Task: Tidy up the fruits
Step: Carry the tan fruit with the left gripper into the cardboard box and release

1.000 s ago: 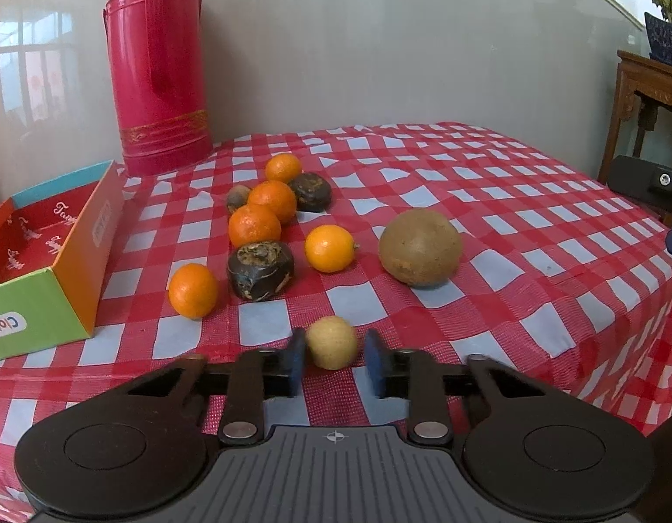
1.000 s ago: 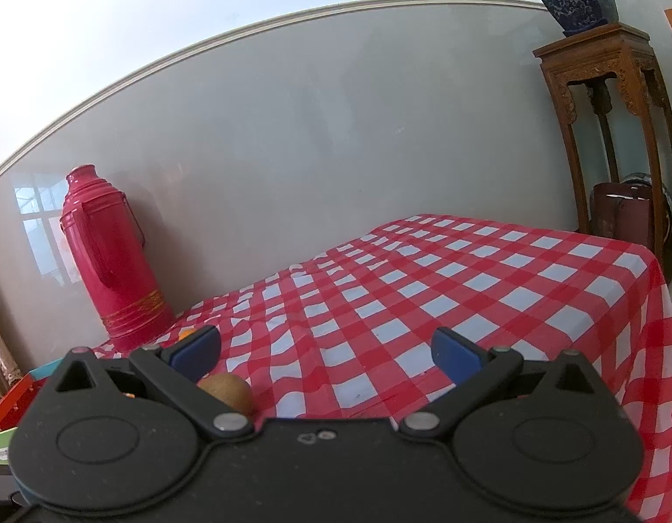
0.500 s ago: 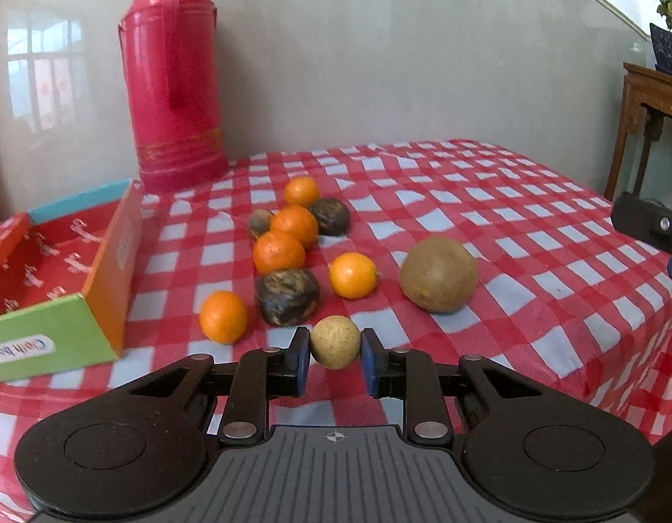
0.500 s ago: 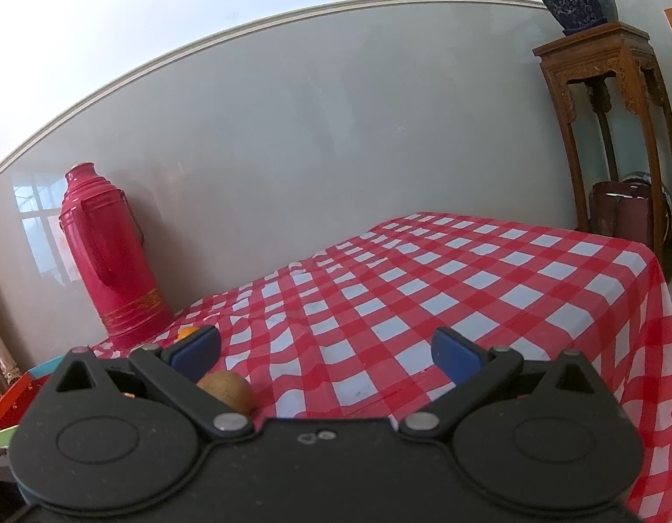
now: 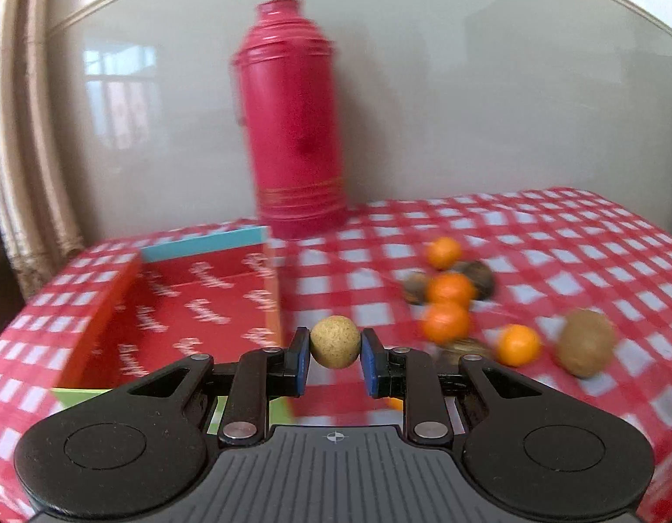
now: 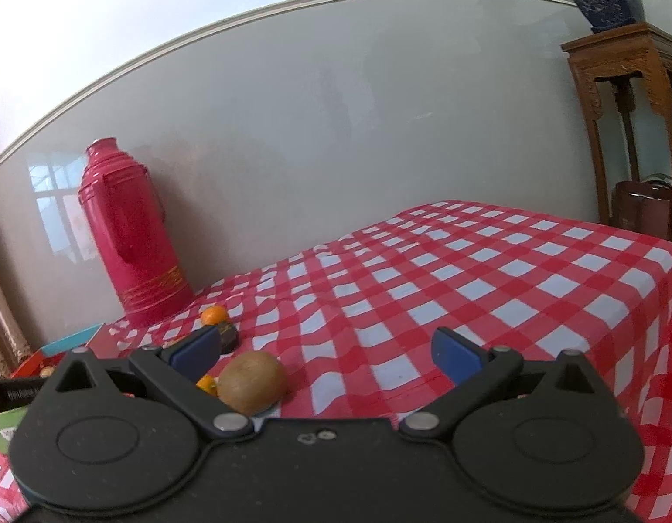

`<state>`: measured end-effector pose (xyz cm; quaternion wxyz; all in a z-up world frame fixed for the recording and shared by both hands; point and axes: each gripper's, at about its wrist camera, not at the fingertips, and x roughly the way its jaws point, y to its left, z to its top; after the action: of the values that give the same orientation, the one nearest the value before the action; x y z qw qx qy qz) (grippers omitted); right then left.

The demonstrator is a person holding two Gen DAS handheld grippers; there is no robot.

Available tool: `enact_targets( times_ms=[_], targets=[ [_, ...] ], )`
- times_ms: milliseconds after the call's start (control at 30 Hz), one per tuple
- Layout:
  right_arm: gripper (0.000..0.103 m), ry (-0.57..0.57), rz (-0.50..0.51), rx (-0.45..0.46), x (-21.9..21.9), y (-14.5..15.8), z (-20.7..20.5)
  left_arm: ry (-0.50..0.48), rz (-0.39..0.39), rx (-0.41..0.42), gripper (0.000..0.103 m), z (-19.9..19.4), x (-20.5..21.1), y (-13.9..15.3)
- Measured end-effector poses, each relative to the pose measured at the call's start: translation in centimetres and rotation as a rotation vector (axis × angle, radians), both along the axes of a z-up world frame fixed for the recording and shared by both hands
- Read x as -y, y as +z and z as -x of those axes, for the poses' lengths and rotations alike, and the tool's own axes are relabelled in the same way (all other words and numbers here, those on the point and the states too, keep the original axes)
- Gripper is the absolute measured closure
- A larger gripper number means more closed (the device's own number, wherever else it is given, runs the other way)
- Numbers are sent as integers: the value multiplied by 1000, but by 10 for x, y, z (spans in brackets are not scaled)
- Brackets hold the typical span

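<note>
Fruits lie scattered on the checked counter (image 5: 554, 226), to the right of an open red cardboard box (image 5: 192, 305) with a blue far flap and a green near wall. Biggest is the brown kiwi-like fruit (image 5: 586, 342), near the counter's right side; it looks firm and fuzzy, best taken across its short middle. The oranges (image 5: 449, 290) look light, smooth and apt to roll; grip them at the widest girth. Dark wrinkled fruits (image 5: 477, 279) among them are too blurred to name. Smallest, a pale tan round fruit (image 5: 335, 341) sits pinched at its waist in the left claw (image 5: 335, 359), lifted clear beside the box's right wall. It looks light and hard. The right claw (image 6: 327, 355) stands spread, holding nothing, over the counter's near edge. Room is free above the box; a tall red thermos (image 5: 292, 122) stands behind.
</note>
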<state>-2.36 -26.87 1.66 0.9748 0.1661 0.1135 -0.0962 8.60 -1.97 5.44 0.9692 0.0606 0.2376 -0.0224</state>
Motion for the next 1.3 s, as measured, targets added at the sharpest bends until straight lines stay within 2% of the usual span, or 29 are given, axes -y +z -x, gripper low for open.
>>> enact_targets(
  times_ms=[267,500,767,1033,1067,1200,1300],
  targets=[
    [5,30,25,-15,-13,0,-7,194,44,-32,78,-34,-65,0],
    [5,49,34,-23,-21,-1,-11,354,111,-154,78,-62,-117,-18],
    [5,71,30,-31,-27,-2,-17,392,102,-204,78,-74,-133,-25],
    [5,83,20,-31,-28,-2,-17,428,78,-215,77,-75,-143,-21],
    [5,83,20,-32,-28,-2,-18,422,81,-216,74,-75,-144,-21],
    [5,80,19,-32,-28,-2,-18,379,84,-205,38,-71,-136,-19],
    [5,79,24,-33,-27,-2,-17,382,72,-188,23,-67,-127,-17]
  ],
)
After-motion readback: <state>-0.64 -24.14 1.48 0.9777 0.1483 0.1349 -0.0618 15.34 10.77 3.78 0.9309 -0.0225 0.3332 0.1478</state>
